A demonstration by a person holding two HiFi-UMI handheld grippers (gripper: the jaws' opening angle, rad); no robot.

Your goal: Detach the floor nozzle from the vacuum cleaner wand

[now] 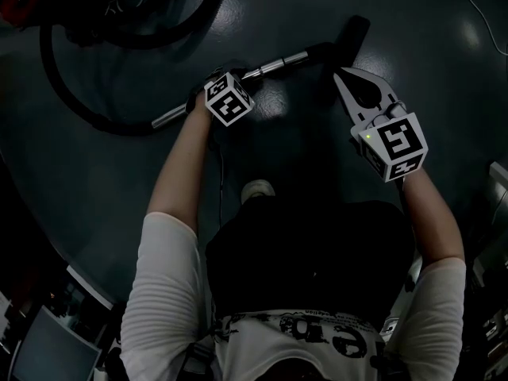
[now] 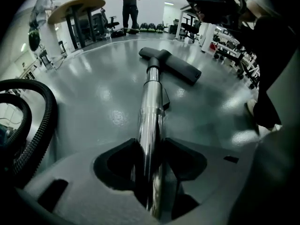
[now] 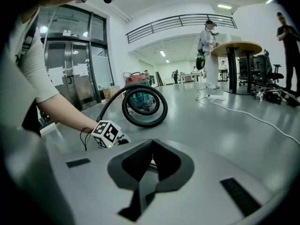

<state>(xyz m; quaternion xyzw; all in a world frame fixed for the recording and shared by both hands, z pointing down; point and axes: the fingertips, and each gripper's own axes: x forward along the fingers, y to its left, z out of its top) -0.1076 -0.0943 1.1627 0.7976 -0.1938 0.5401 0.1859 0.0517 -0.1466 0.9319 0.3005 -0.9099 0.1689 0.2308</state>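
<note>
Left claw straddles the wand, jaws apart, ready to clamp; the closed, empty right claw must next grip the nozzle.

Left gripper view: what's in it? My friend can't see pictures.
A shiny wand runs between the jaws of the left gripper and across the grey floor to a black nozzle. A black hose curls at the left. Far back, people stand near a round table.
</note>
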